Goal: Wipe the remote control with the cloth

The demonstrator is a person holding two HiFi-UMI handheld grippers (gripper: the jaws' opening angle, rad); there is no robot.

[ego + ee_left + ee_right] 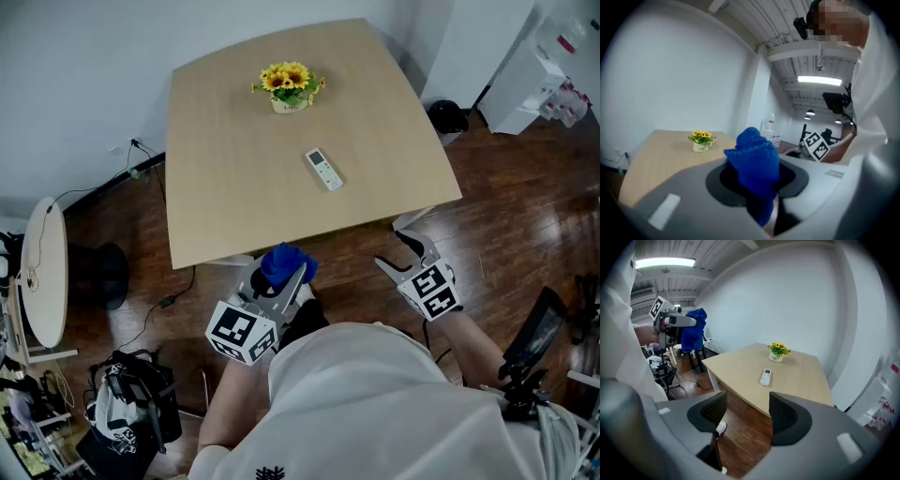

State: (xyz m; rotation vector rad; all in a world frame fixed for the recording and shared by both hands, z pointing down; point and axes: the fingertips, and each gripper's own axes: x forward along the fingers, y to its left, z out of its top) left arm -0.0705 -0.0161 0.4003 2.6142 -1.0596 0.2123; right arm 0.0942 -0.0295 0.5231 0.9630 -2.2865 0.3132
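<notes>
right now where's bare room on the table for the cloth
The table is mostly bare: the whole left half, the strip between the remote and the near edge, and the right side past the remote. Only the back middle, around the flowers, is taken.

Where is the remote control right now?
In the head view the remote control lies on the table, just below and right of the sunflower pot.

An office: bare table (pixel 234 159), strip light (pixel 820 80) (exposed ceiling).
</notes>
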